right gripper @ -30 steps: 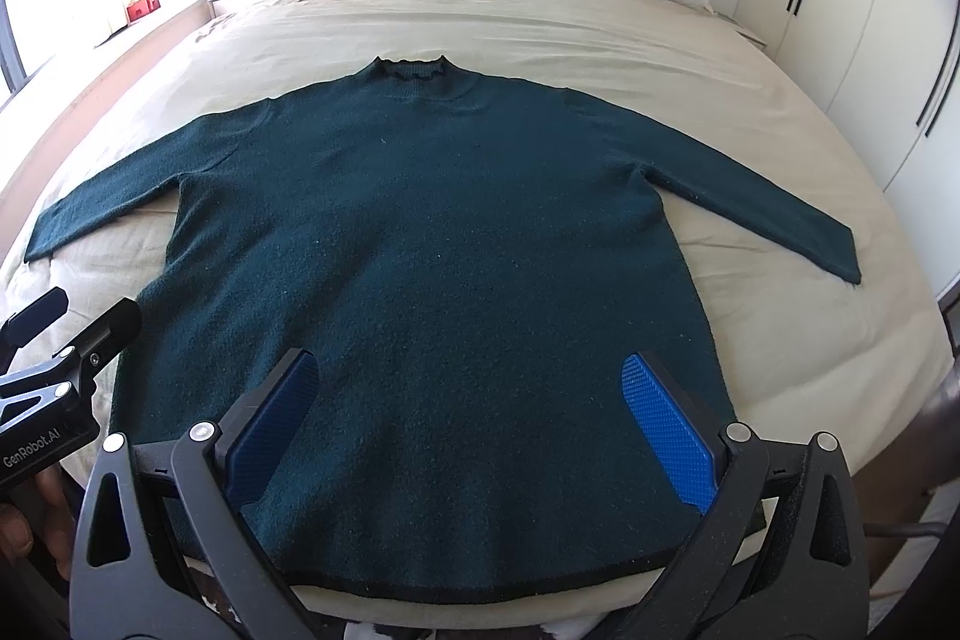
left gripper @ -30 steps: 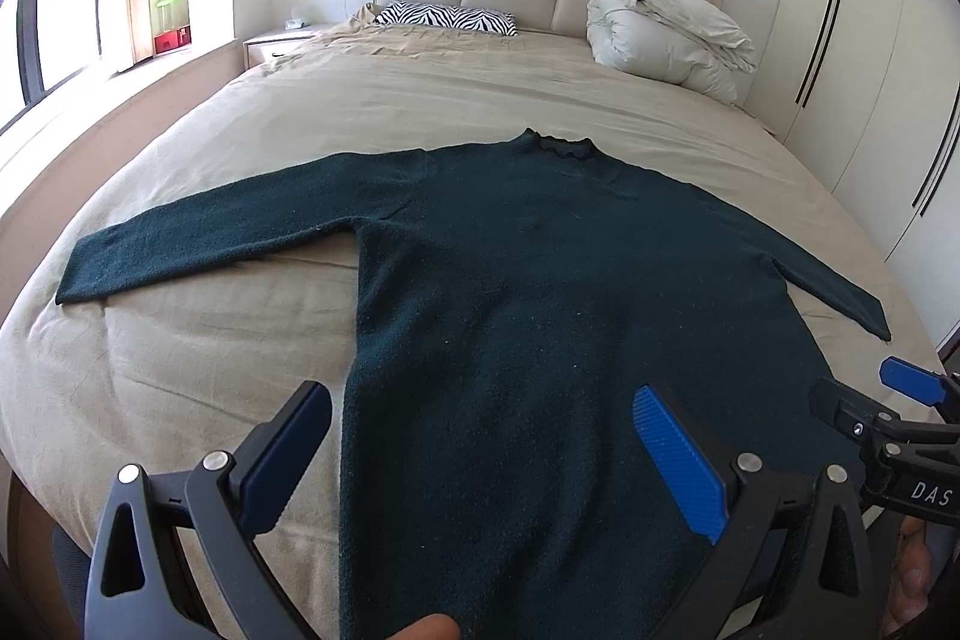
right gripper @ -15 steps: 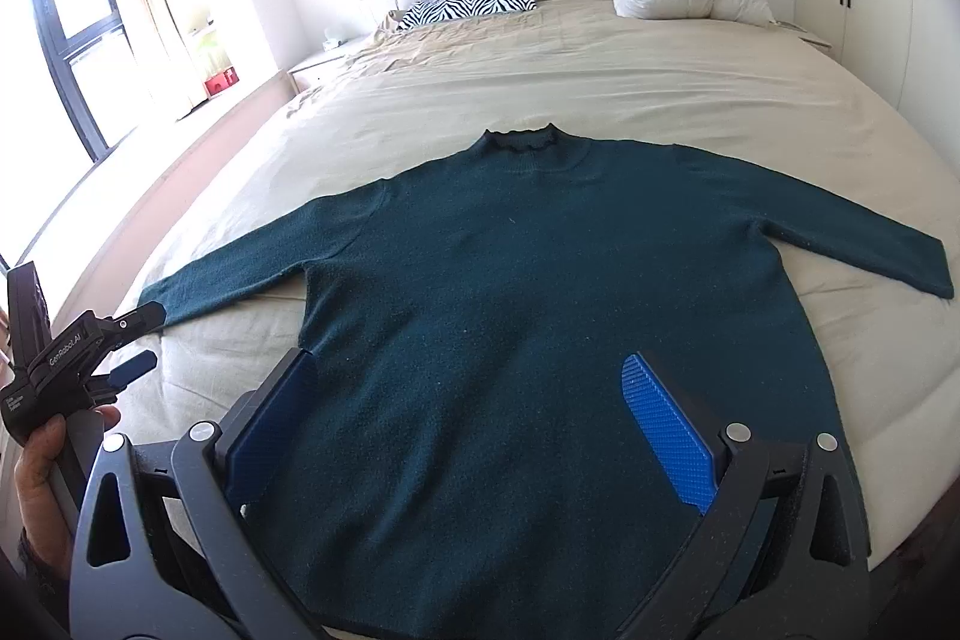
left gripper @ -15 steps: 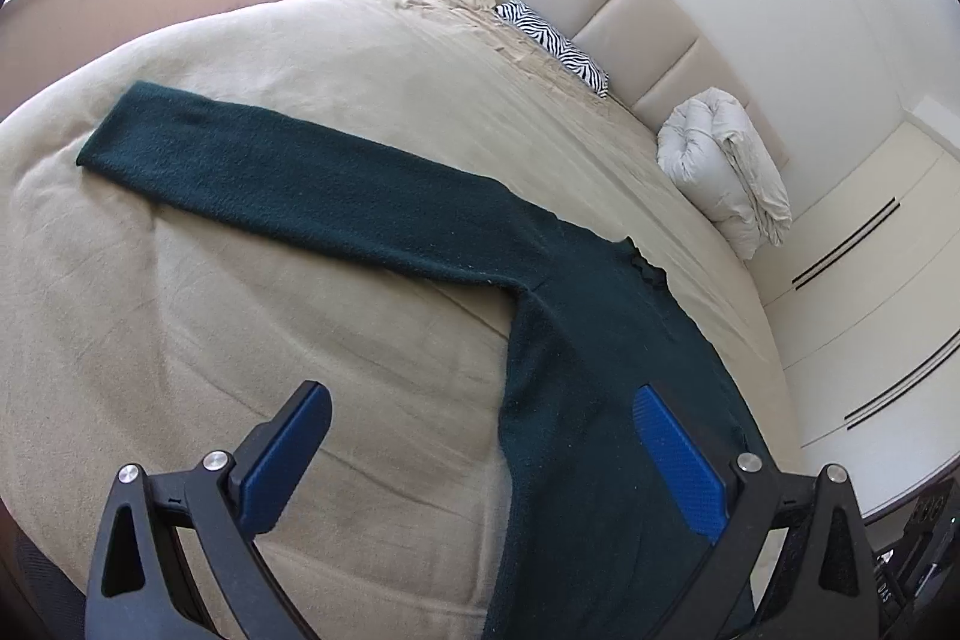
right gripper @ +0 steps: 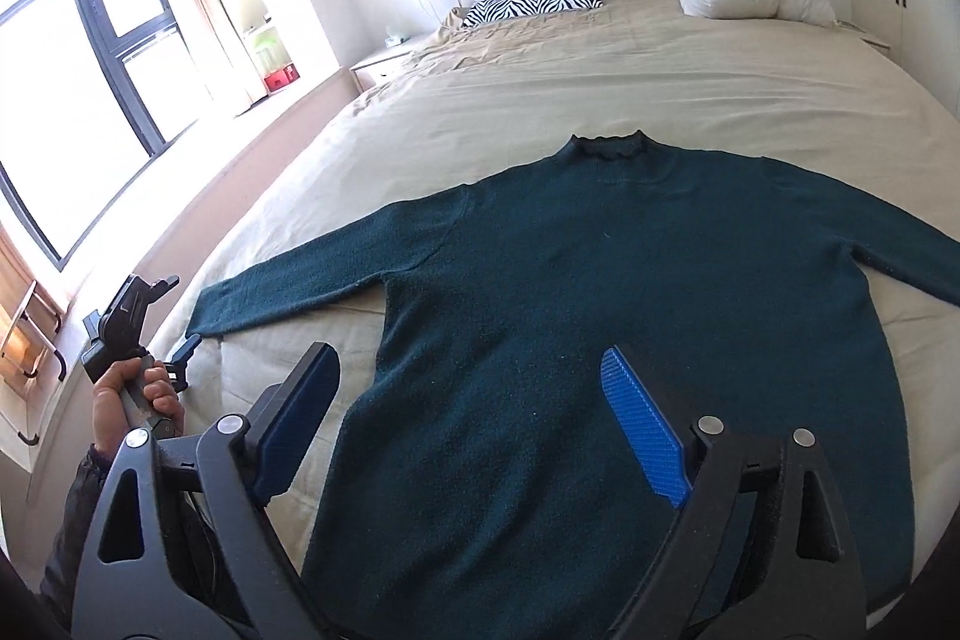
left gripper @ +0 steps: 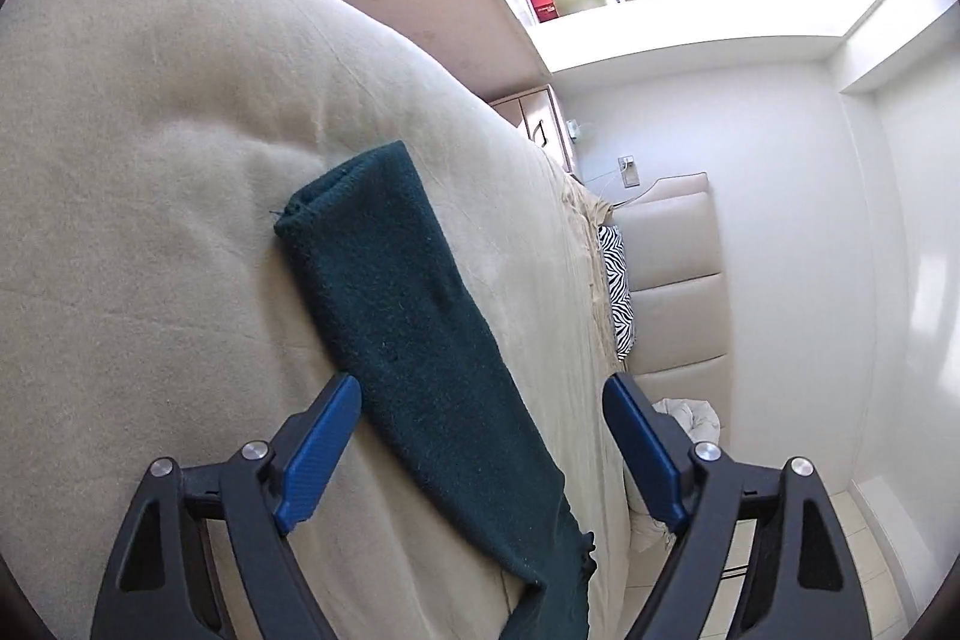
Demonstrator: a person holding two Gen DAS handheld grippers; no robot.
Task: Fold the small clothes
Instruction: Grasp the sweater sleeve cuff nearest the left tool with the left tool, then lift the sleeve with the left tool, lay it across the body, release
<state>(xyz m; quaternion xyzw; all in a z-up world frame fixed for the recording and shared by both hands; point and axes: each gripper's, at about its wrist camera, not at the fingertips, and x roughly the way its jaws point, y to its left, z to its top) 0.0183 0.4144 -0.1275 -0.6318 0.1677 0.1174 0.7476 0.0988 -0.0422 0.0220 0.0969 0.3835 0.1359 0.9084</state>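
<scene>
Ribbed blue pads on my right gripper (right gripper: 468,418) stand wide, just narrowing, above the fuzzy dark-green sweater (right gripper: 600,340) flat on the beige bed (right gripper: 540,88). My left gripper (left gripper: 480,436), likewise wide and narrowing, straddles its sleeve cuff untouched; only there the cuff's knit shows.
</scene>
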